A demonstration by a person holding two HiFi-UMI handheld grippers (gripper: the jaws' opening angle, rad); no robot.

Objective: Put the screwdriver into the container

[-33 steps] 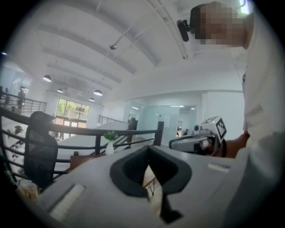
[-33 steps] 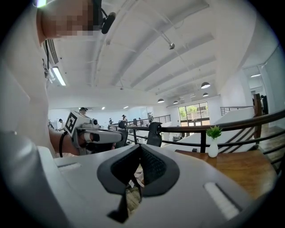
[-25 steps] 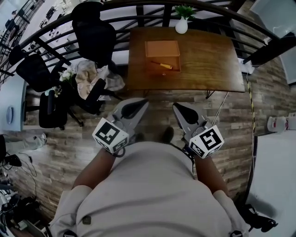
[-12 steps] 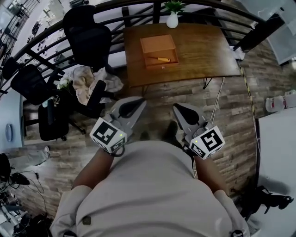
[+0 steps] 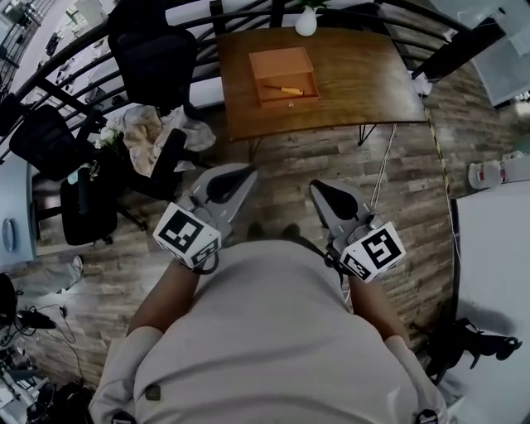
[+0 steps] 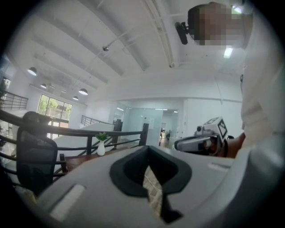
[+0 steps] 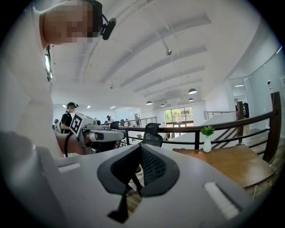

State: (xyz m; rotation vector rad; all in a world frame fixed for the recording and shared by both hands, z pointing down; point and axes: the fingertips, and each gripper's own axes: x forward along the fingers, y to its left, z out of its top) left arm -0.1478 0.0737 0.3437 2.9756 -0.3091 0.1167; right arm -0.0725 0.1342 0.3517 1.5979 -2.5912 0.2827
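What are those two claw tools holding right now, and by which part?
Nothing. The left gripper and right gripper are both shut and empty; the screwdriver lies in the wooden container on the table, away from them.

The person stands on the plank floor point(image 5: 397, 178), well back from a brown wooden table point(image 5: 364, 79) at the far side. They hold the left gripper point(image 5: 240, 174) and the right gripper point(image 5: 319, 189) out in front of the body, side by side and apart, each with its jaws closed to a point. On the table's left part sits an open wooden container point(image 5: 281, 62) with the yellow-handled screwdriver point(image 5: 286, 89) lying in its near half, and a white vase point(image 5: 306, 22) stands at the far edge. To the left, black office chairs point(image 5: 153, 54) line a dark railing point(image 5: 50, 70), one heaped with pale cloth point(image 5: 153, 132).
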